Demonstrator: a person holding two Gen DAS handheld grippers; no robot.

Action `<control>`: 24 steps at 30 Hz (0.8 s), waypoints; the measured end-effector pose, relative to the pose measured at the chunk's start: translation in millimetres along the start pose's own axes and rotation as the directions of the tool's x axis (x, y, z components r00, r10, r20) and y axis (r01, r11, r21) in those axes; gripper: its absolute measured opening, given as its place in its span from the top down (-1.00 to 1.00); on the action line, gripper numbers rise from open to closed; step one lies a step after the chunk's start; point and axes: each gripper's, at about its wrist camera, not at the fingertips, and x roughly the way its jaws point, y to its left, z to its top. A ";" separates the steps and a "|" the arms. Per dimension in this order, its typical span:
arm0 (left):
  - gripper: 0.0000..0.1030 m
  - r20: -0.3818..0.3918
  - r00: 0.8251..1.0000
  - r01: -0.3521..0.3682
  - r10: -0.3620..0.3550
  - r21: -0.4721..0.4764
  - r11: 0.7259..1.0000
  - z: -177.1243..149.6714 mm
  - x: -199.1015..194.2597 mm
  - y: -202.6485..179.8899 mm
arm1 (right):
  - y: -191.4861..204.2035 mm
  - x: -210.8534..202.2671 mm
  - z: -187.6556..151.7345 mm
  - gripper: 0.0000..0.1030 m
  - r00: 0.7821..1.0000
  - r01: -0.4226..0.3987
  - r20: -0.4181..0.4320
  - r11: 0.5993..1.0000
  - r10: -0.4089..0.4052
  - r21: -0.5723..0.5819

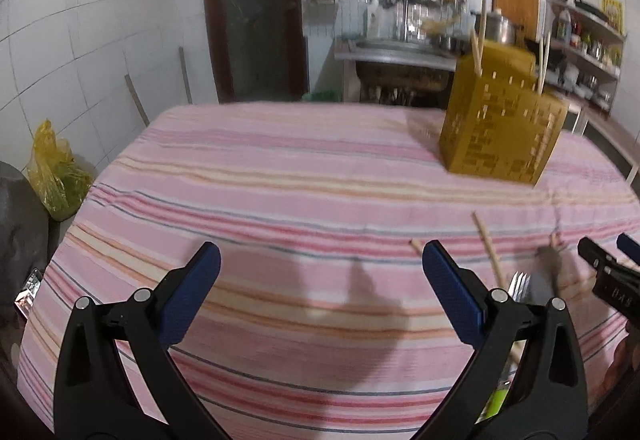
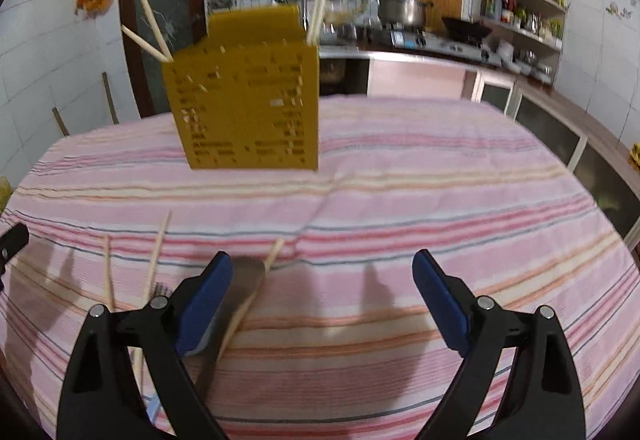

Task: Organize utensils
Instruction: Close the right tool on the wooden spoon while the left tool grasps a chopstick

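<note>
- Centrally, we see a yellow perforated utensil holder point(image 2: 248, 96) standing upright on the far part of a table covered by a pink striped cloth point(image 2: 400, 200).
- Several wooden chopsticks point(image 2: 150, 22) already lean out of its top, so we judge the sorting partly done.
- Loose chopsticks point(image 2: 158, 252) lie on the cloth nearer to us, well apart from the holder.
- Among them lies a fork point(image 1: 519, 282) and a flat metal utensil point(image 2: 244, 280), perhaps a spatula or spoon; blur leaves us unsure.
- These pieces remain to be put away, as far as we can judge.
- Our right gripper point(image 2: 322, 300) is spread wide and holds nothing; it hangs just above the cloth, its left finger over the metal utensil.
- Our left gripper point(image 1: 320, 292) is likewise released and empty, over bare cloth with the loose utensils to its right.
- Lower ends of the loose pieces are hidden behind the gripper arms, so we cannot count them.
- Behind the table, a kitchen counter with a stove point(image 2: 436, 40) and shelves appears softly blurred.
</note>
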 end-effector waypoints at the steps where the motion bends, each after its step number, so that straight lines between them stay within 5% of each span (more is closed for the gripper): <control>1: -0.90 -0.016 1.000 -0.001 0.001 0.003 1.000 -1.3 3.8 -1.1 | 0.4 4.9 -0.2 -0.74 1.000 0.000 -0.018 1.000 0.001 0.009; 10: -0.90 -0.074 0.997 -0.006 0.004 -0.021 1.000 -5.4 22.9 0.6 | 30.6 20.0 -4.3 -0.68 0.996 0.002 -0.085 0.998 -0.007 -0.065; 20: -0.90 -0.089 0.996 -0.014 0.013 -0.004 1.000 -5.9 26.3 -6.2 | 47.6 32.0 0.2 0.21 0.986 -0.007 -0.168 0.998 -0.004 -0.065; 24: -0.90 -0.109 0.994 -0.019 0.018 -0.009 1.000 -0.9 26.6 -13.8 | 49.3 29.8 2.7 0.29 0.986 -0.027 -0.165 0.998 0.016 -0.060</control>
